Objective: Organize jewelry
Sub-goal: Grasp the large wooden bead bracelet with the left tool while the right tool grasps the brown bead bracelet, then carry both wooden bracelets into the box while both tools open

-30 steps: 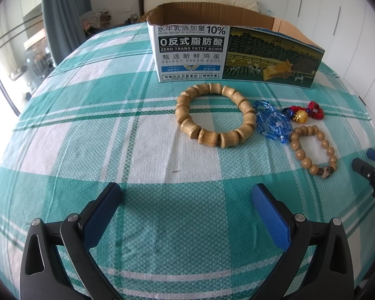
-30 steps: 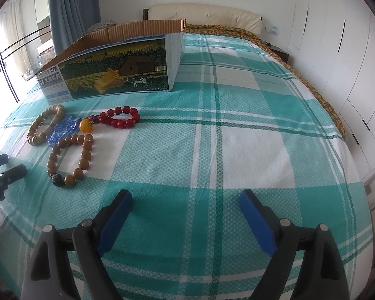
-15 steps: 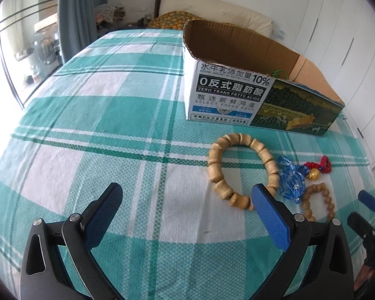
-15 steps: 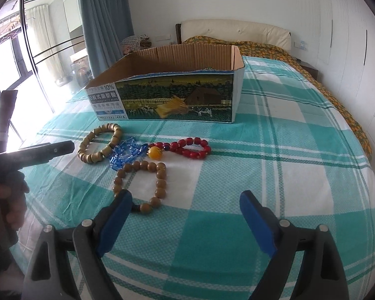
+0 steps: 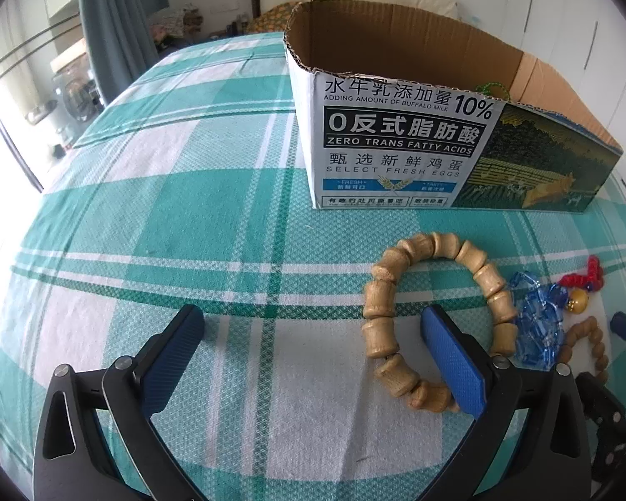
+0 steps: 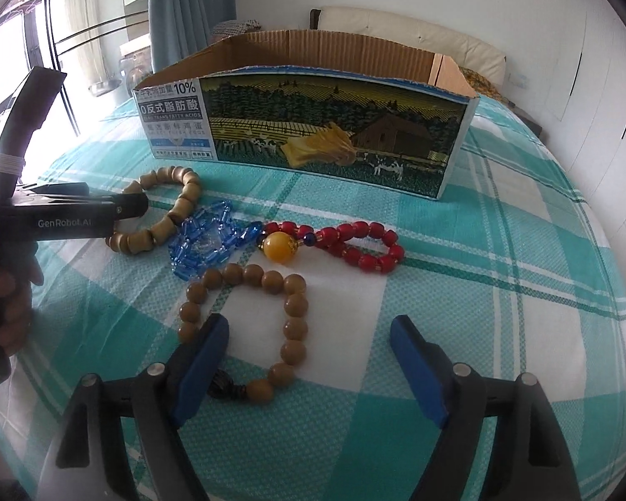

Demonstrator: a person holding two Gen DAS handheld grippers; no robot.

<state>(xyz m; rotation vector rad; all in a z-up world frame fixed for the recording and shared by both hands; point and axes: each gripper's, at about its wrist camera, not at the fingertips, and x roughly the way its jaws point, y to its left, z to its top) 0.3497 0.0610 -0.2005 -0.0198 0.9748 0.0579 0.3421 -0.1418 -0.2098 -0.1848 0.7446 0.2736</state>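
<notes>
Four bracelets lying w/ loops spread on bed (image 5: 188, 217), just beside egg carton box (image 6: 334, 133): barrel-bead wood (image 5: 438, 317), blue crystal (image 6: 204, 246), red w/ amber bead (image 6: 354, 246), round-bead brown (image 6: 288, 317). Hovering wide, holding nothing: left hand-held gripper (image 5: 313, 359) near barrel beads, right hand-held gripper (image 6: 309, 359) straddling brown loop. Prob. lining up pickups for box.

Both claws advanced toward the jewelry: left claw (image 5: 311, 334) now straddles the barrel-bead bracelet (image 5: 438, 317), right claw (image 6: 311, 344) the round-bead bracelet (image 6: 263, 313).
</notes>
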